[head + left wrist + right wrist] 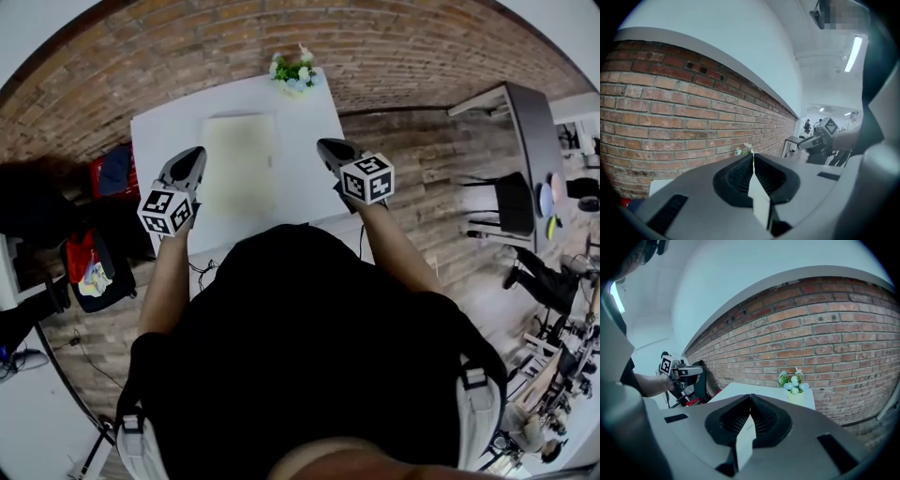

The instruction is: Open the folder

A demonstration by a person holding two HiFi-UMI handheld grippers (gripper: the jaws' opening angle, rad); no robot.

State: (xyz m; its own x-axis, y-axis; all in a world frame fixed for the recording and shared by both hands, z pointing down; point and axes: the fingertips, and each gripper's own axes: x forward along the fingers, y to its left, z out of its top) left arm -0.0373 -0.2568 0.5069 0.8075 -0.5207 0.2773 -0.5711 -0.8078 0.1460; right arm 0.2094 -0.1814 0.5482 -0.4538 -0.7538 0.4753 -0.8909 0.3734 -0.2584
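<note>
Nearest me, my left gripper and right gripper hang above the worktop, one on each side of the folder. Both pairs of fingers are pressed together with nothing between them.

The folder lies flat and closed, mid-worktop. Its long axis runs straight away from me toward the brick wall. I cannot tell which long edge is the spine. Bare white strips run along both long sides, under the grippers, and its near end stops short of the worktop's near edge.

A flower pot sits at the far right corner, apart from the folder. Bags crowd the floor left of the worktop, and a chair stands well off to the right.
</note>
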